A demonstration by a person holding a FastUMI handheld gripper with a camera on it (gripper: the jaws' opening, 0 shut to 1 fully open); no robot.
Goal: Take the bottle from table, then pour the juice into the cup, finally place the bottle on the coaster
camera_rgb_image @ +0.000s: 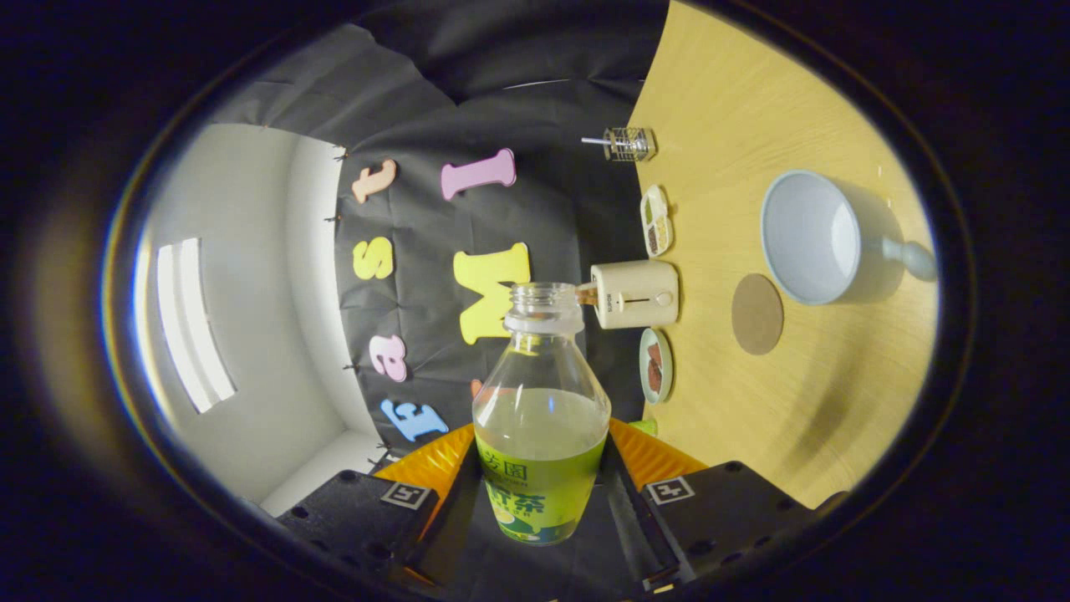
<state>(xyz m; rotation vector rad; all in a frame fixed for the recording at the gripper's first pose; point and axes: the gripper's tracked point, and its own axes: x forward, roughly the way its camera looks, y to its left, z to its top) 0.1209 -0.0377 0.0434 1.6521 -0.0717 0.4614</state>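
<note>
The bottle (541,418) sits right between the fingers of the gripper (542,468), both pressing its labelled lower body from either side, so the jaws are clamped on it. Its cap is off, the open neck pointing straight away from the jaws, long axis running along the fingers toward the dark booth wall. Pale juice fills it to about the shoulder, and the liquid line lies level across the bottle. The whole scene is rolled: the table (836,401) stands up like a wall off to the right of the fingers, light wood grain, bare in the stretch nearest the jaws. On it, beyond the right finger, lies the round brown coaster (757,313), and just past that the cup (811,237), its empty mouth facing this way, handle sticking out on the far side. Along the table's back edge, near the bottle's neck, a cream appliance (635,293) with a small dish (654,364) beside it, a divided tray (656,220) further along, and a wire holder (629,144) furthest off. Left of the fingers there's a white wall with a bright window strip (192,326).
</note>
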